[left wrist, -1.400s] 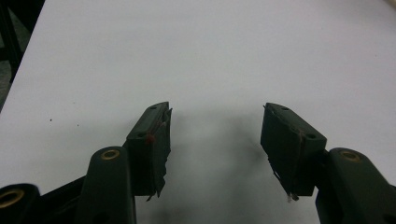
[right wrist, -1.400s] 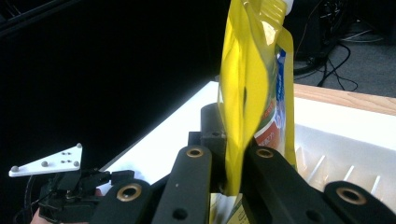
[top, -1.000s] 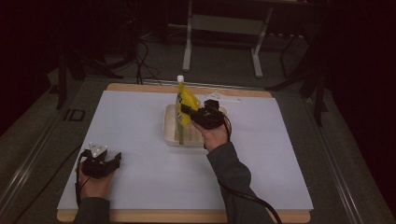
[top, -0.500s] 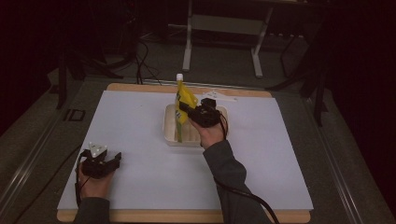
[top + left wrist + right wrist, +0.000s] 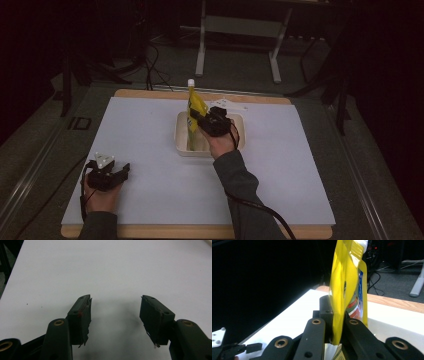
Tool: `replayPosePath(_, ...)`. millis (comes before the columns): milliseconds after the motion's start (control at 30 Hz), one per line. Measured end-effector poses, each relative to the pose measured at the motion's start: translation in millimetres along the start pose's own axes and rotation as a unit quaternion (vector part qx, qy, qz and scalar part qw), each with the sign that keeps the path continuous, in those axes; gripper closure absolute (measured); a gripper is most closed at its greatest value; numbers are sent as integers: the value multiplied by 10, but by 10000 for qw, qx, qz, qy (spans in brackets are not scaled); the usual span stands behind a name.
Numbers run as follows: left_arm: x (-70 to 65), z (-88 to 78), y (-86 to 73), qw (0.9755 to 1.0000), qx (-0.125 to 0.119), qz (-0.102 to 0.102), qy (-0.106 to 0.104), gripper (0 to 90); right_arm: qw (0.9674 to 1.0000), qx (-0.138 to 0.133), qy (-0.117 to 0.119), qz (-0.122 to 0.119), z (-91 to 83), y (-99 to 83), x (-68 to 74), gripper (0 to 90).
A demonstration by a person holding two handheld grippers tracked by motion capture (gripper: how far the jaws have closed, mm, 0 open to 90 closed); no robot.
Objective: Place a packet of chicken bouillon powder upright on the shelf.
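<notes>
In the high view, the right gripper (image 5: 200,119) sits just past the centre of the pale blue-white surface (image 5: 150,130), held over a shallow cream rectangular plastic tray (image 5: 182,142). Its fingers are clenched on a tall yellow plastic pouch with a white screw cap (image 5: 193,107), which stands upright with its lower end inside the tray's 9 o'clock half and its cap pointing toward 12 o'clock in the picture. The person's grey-sleeved right forearm (image 5: 235,180) comes in from 6 o'clock. The left gripper (image 5: 122,171) rests well apart from the tray, at about 8 o'clock on the surface, in the left hand (image 5: 100,192), with a grey three-cornered plate on top.

In the left gripper view, the two black fingers (image 5: 81,315) stand released and wide apart, nothing between them, above the bare pale surface (image 5: 112,270).

In the right gripper view, the black fingers (image 5: 325,312) press from either side on the lower part of the yellow pouch (image 5: 344,290), which rises to 12 o'clock; a red, green and blue printed label shows on its right face. The cream tray's rim (image 5: 402,327) lies at 4 o'clock, and the wooden edge of the surface (image 5: 397,302) runs behind it. The left gripper (image 5: 237,348) shows far off at 8 o'clock.
</notes>
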State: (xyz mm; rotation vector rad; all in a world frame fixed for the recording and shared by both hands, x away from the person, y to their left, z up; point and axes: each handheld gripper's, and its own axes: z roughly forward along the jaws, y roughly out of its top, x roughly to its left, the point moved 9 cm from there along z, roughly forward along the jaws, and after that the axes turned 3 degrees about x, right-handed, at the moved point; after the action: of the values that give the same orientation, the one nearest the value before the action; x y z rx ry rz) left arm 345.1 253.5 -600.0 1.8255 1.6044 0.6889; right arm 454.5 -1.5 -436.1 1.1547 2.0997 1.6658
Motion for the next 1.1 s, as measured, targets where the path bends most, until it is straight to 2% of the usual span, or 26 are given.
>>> replayPosePath(333,-1,-1,0,10000,-3,-7,-1,420,9999,-4,-104,67,66,-44,-28,900)
replayPosePath(667,-4,2,0,10000,1,4,8,420,9996,253,-150,1,152,-193,-19,900)
replayPosePath(867,-5,1,0,10000,3,5,8,420,9992,349,-159,68,178,-206,-8,900)
replayPosePath(967,-6,1,0,10000,2,3,3,420,9985,490,-257,42,200,-230,-24,900)
replayPosePath(1100,-7,3,0,10000,4,5,8,420,9975,617,-299,142,209,-241,-62,900)
